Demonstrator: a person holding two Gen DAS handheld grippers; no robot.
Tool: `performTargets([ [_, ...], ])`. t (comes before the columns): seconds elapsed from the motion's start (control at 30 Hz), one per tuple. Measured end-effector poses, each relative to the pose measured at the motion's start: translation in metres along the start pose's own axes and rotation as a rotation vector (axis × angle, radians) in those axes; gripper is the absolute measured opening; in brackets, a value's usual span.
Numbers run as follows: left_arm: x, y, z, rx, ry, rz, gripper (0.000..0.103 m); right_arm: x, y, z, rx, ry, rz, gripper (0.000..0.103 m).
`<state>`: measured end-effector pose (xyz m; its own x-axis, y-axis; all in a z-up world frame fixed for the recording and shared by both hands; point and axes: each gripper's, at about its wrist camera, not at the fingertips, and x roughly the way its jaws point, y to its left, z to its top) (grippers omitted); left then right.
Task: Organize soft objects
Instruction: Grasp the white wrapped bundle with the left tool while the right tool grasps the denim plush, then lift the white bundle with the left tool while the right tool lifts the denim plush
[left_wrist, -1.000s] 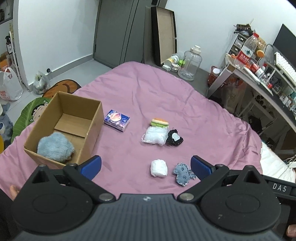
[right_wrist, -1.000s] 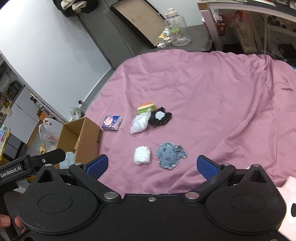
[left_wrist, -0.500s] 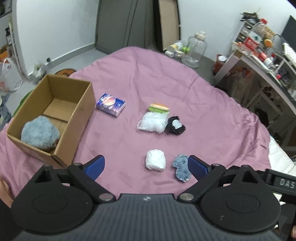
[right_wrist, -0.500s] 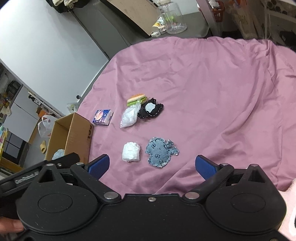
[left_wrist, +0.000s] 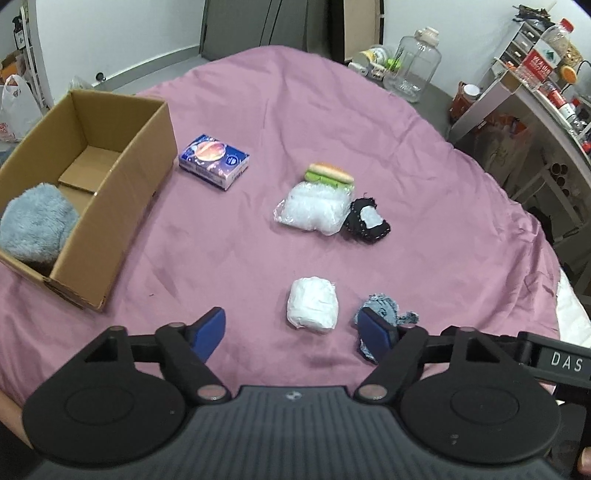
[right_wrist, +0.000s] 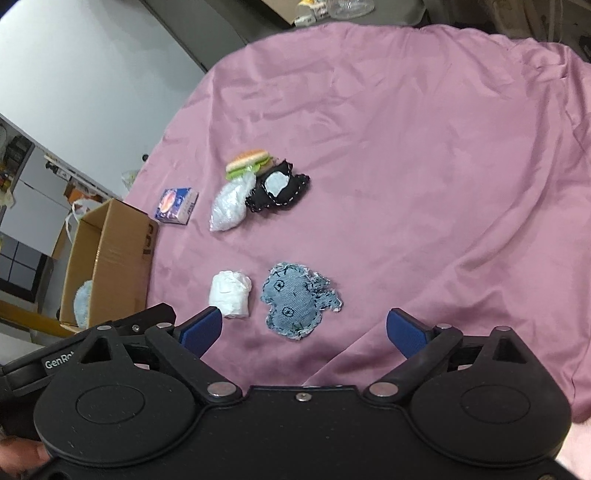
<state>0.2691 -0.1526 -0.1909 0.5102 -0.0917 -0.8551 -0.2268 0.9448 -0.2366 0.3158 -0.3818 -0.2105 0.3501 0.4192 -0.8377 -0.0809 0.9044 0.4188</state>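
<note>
On the pink bed cover (left_wrist: 443, 221) lie a white wad (left_wrist: 313, 308) (right_wrist: 231, 293) and a denim patch (left_wrist: 384, 306) (right_wrist: 297, 302) side by side. My left gripper (left_wrist: 291, 332) hovers just short of the white wad, its jaws closing, pads not touching it. My right gripper (right_wrist: 303, 330) hangs over the denim patch, jaws wide and closing slightly, nothing pressed. Farther off lie a clear bag (left_wrist: 314, 208), a toy burger (left_wrist: 328, 173), a black cloth piece (left_wrist: 367, 221) and a tissue pack (left_wrist: 214, 160). A cardboard box (left_wrist: 122, 177) at left holds a blue fluffy ball (left_wrist: 33, 225).
Beyond the bed's far edge stand a glass jar (left_wrist: 417, 70) and a cluttered desk (left_wrist: 546, 85) on the right. A plastic bag (left_wrist: 14, 107) sits on the floor at left. The left gripper's body (right_wrist: 74, 354) shows low left in the right wrist view.
Both grippers have come down and closer to the white wad and the denim patch, which look larger now. The left fingers have drawn visibly nearer together; the right ones only a little.
</note>
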Motion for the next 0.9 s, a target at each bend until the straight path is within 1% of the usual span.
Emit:
performTargets([
  [0.03,0.003,0.0,0.0,-0.005,0.005,0.003,0.075,0.003,0.0,0.002,0.0,0.009,0.001,0.092],
  [0.1,0.01,0.001,0.0,-0.015,0.023,-0.001,0.073,0.01,-0.002,0.005,0.003,0.029,0.006,0.09],
  [0.17,0.018,0.0,-0.001,-0.017,0.038,-0.002,0.071,0.016,-0.004,0.007,0.011,0.043,0.011,0.09],
  [0.27,0.03,-0.001,-0.001,-0.024,0.052,0.0,0.069,0.024,-0.008,0.01,0.03,0.066,0.02,0.09],
  [0.33,0.039,-0.002,-0.001,-0.031,0.067,-0.015,0.068,0.028,-0.011,0.01,0.038,0.078,0.025,0.089],
  [0.47,0.056,-0.008,0.0,-0.028,0.086,-0.02,0.064,0.034,-0.018,0.01,0.062,0.092,0.013,0.089],
  [0.53,0.063,-0.009,-0.001,-0.034,0.093,-0.023,0.063,0.038,-0.021,0.01,0.073,0.105,0.012,0.087],
  [0.63,0.075,-0.009,0.0,-0.05,0.11,-0.035,0.058,0.044,-0.023,0.012,0.078,0.119,0.015,0.086],
  [0.7,0.08,-0.009,0.001,-0.048,0.113,-0.03,0.055,0.049,-0.024,0.014,0.082,0.128,0.006,0.086],
  [0.77,0.085,-0.009,0.003,-0.047,0.118,-0.031,0.045,0.055,-0.024,0.016,0.083,0.141,-0.009,0.083],
  [0.83,0.089,-0.007,0.005,-0.05,0.132,-0.035,0.044,0.059,-0.024,0.018,0.082,0.154,-0.02,0.079],
  [0.9,0.09,-0.005,0.007,-0.063,0.138,-0.043,0.043,0.063,-0.021,0.02,0.067,0.162,-0.038,0.079],
])
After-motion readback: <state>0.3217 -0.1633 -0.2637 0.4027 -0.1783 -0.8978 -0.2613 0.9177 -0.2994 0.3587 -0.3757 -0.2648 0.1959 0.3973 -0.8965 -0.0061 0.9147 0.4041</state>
